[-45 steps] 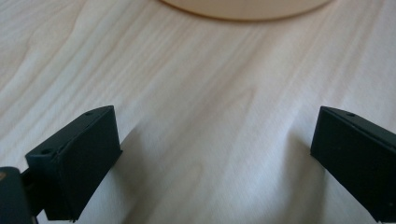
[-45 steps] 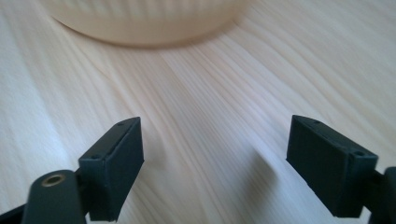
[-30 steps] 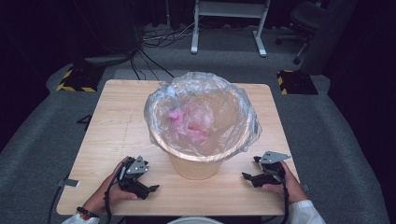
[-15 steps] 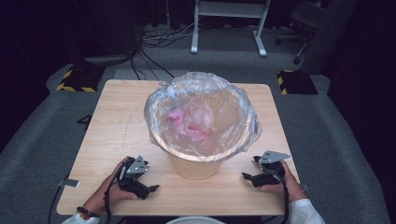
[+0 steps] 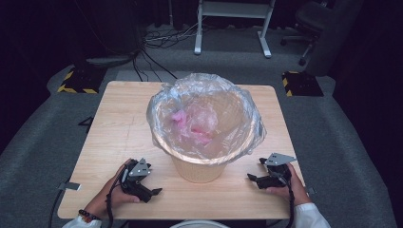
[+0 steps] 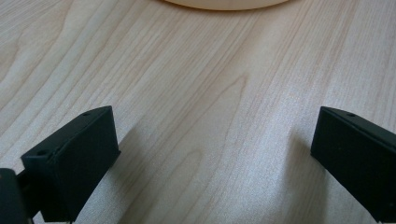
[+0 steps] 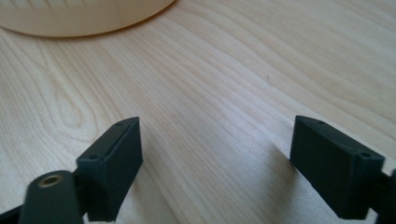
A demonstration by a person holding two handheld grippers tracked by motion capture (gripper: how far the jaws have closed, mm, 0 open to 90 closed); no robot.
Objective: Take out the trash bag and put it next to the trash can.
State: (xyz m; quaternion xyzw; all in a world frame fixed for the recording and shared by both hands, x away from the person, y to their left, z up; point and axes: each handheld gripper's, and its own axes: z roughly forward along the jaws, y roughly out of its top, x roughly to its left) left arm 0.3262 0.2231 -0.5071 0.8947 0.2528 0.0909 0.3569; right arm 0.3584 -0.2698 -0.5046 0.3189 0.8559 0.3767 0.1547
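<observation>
A dark room with a grey carpet floor (image 5: 43,137) goes all around a square table of light wood (image 5: 119,123). Black cables (image 5: 152,52) lie on the floor past the far edge of the table, and the white metal legs of a stand (image 5: 233,23) rise there too. Two black blocks with yellow stripes (image 5: 76,80) sit on the floor near the two far corners.

In the middle of the table stands a round, cream plastic bin (image 5: 197,168). A thin, see-through plastic bag (image 5: 204,118) lines it and folds over its rim. Something pink and crumpled (image 5: 192,126) lies down inside the bag.

The left gripper (image 5: 154,194) lies low at the near edge of the table, near the left corner, and a hand (image 5: 111,197) holds it. It points toward the foot of the bin but stays apart from it. In the left gripper view its two black jaws stand wide apart with bare wood between them, so it is open and holds nothing.

The right gripper (image 5: 252,179) sits at the near edge by the right corner, in the other hand (image 5: 290,187). It points at the bin from the other side and does not touch it. Its jaws have just been closing a tiny bit, but in the right gripper view they stand wide apart over bare wood with nothing between them.
</observation>
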